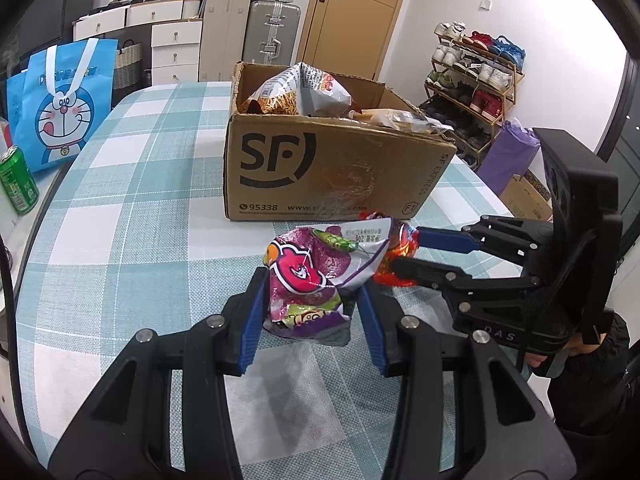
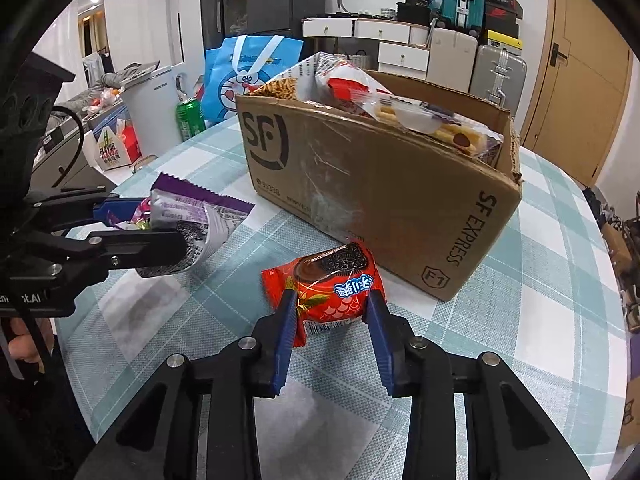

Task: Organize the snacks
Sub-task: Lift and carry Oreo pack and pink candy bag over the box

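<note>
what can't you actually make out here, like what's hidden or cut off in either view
- Inside of the cardboard box: both views show only the top snacks; its walls hide the rest.
- Purple snack bag: left wrist view, the left tongs cover its lower edges; the print is crumpled, unreadable.
- Red cookie packet: right wrist view, the right tongs hide its sides.
- Green can: label too small in both views.
</note>
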Tool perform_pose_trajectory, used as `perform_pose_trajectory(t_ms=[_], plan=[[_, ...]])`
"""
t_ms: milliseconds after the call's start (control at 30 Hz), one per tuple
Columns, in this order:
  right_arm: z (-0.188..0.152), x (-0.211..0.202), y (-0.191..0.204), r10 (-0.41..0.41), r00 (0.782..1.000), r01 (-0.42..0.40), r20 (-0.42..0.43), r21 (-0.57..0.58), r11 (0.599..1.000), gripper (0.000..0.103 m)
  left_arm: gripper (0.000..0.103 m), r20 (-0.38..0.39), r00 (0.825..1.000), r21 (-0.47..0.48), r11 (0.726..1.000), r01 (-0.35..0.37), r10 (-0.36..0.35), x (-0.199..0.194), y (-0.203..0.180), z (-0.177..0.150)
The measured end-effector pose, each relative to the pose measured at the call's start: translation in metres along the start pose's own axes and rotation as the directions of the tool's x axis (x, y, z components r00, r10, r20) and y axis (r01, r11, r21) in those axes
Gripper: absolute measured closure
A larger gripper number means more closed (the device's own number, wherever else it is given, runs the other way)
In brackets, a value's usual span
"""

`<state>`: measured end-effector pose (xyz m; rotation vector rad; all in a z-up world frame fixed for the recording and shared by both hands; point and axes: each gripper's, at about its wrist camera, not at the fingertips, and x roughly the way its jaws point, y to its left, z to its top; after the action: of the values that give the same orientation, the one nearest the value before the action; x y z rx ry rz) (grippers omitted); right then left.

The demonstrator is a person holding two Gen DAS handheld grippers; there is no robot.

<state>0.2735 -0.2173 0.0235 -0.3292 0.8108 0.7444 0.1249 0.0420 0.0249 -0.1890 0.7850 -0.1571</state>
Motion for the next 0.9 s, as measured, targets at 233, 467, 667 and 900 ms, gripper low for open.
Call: perform_pose_trajectory(t_ms=[233,467,667,900], plan=[[-0.002,0.011,0.003,0.007,1.000,-0.006,-0.019,0.005,1.000,0.043,0.063,-0.006,1.000,0.000,1.000,-0.002,0.002,0.002,-0.001,-0.001],[0.004,0.022,0.009,-0.015,1.000,0.015,-0.026,0.022,1.000,0.048,0.063,-0.010,1.000,0.000,1.000,-0.004,0.004,0.004,-0.001,-0.001],[0.004,0.018,0.005,0.016,1.000,-0.016,-0.006,0.034,0.999,0.057,0.063,-0.006,1.000,-0.002,1.000,-0.005,0.005,0.003,-0.001,-0.001],[0.008,-0.006,0.003,0.062,0.995,-0.065,0.080,0.035,0.997,0.057,0.063,0.015,1.000,-0.004,1.000,-0.008,0.008,-0.004,-0.001,0.001]])
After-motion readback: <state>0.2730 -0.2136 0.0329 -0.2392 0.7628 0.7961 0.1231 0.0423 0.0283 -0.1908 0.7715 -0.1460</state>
